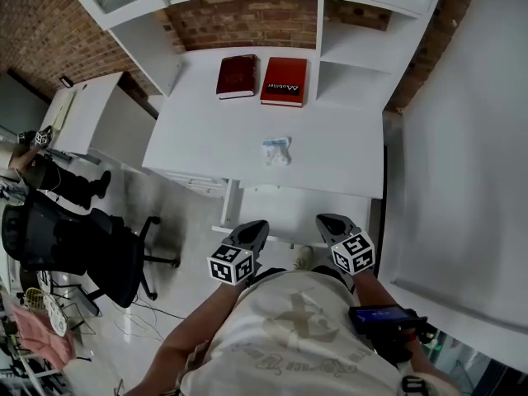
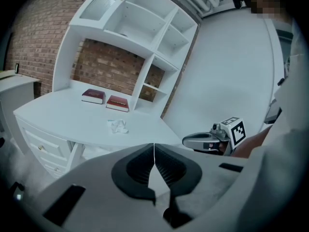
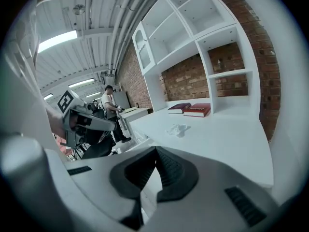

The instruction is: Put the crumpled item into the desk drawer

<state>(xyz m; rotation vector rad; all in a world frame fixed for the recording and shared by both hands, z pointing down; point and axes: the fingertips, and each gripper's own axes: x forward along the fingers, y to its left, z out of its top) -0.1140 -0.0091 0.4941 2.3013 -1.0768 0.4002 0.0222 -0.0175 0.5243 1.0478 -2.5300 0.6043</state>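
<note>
The crumpled item (image 1: 277,150) lies on the desk (image 1: 206,139) before books (image 1: 284,81).

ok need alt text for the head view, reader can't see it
Seen from above, a person holds a left gripper and right gripper side by side just short of a white desk. A crumpled item lies mid-desk, two red books at the back; a black office chair stands left.

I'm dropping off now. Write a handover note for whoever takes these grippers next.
Left gripper: shut, empty.
Right gripper: shut, empty. Both are short of the desk.
Crumpled item: lying mid-desk, untouched.
Drawers: under the desk's left side, apparently closed.
Done: nothing yet.
Left: open a drawer, pick up the crumpled item, put it in.
</note>
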